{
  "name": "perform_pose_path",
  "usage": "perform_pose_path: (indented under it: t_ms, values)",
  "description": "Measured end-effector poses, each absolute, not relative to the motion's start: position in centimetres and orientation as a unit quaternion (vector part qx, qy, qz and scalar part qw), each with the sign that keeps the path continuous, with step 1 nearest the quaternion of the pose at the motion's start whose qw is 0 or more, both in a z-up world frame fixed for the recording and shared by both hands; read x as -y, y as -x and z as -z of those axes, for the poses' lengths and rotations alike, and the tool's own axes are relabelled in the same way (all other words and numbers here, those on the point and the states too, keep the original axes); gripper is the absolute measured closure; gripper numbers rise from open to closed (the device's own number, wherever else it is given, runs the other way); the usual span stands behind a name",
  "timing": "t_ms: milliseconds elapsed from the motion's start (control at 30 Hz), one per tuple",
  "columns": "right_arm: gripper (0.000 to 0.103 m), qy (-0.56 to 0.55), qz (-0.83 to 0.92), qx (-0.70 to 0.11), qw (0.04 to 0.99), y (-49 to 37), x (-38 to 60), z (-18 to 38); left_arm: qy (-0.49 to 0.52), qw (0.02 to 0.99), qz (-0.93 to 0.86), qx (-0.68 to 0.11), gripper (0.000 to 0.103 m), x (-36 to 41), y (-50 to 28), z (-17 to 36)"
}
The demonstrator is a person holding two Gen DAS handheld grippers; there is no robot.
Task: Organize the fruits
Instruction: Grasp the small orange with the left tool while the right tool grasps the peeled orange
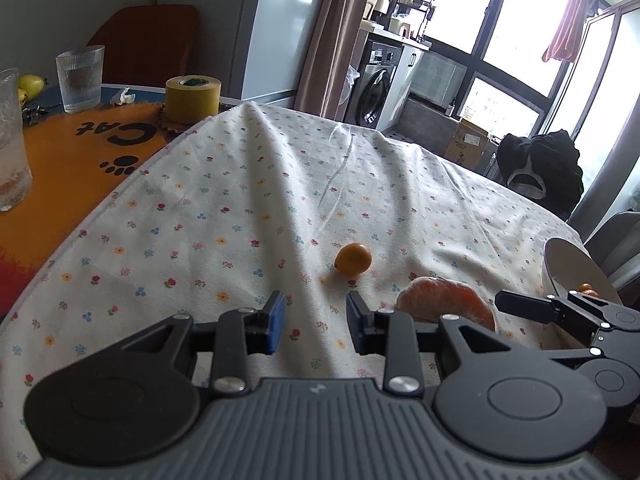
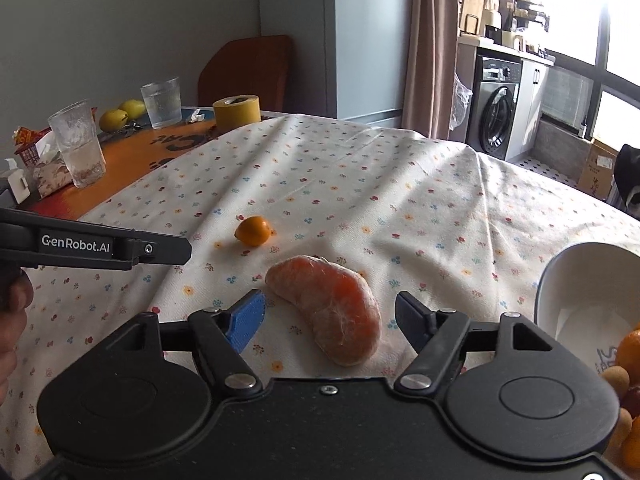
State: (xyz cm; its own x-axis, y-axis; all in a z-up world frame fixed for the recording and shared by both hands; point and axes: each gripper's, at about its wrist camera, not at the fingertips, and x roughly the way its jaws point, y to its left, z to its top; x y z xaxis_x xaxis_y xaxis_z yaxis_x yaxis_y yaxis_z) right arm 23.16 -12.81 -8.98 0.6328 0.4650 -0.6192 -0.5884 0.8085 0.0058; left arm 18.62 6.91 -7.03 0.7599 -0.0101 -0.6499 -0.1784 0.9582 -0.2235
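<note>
With both grippers' fingers spread, the right gripper (image 2: pixel 330 322) straddles the soft segment (image 2: pixel 328 308), which could crush or slip short of the bowl (image 2: pixel 560 280).

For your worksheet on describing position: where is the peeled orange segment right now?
In the right wrist view, the peeled orange segment lies on the floral tablecloth between the open right hand-held gripper fingers, with the white bowl to its right.

both wrist fisheyes look low and close across the floral tablecloth (image 1: pixel 240 208) toward the window side, the left one from further left, sharing the peeled segment (image 2: pixel 332 312) and small orange fruit (image 1: pixel 353 258).
</note>
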Motion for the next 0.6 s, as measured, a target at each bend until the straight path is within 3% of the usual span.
perform_pose_path:
  t_ms: [367, 467, 533, 600]
  values:
    - [0.036, 0.098, -0.268, -0.323, 0.903, -24.8, 12.0, 10.6, 0.139, 0.927, -0.050, -0.346, 0.071, -7.4, -19.2, 7.1]
    - [0.045, 0.095, -0.260, -0.322, 0.905, -25.1, 12.4, 10.6, 0.137, 0.927, -0.045, -0.347, 0.071, -7.0, -19.8, 7.1]
    - [0.059, 0.098, -0.255, -0.320, 0.907, -25.2, 12.6, 10.5, 0.136, 0.927, -0.040, -0.346, 0.071, -6.7, -20.2, 7.1]
    - [0.061, 0.093, -0.253, -0.323, 0.907, -25.5, 12.8, 10.5, 0.133, 0.928, -0.036, -0.347, 0.071, -6.3, -20.7, 7.2]
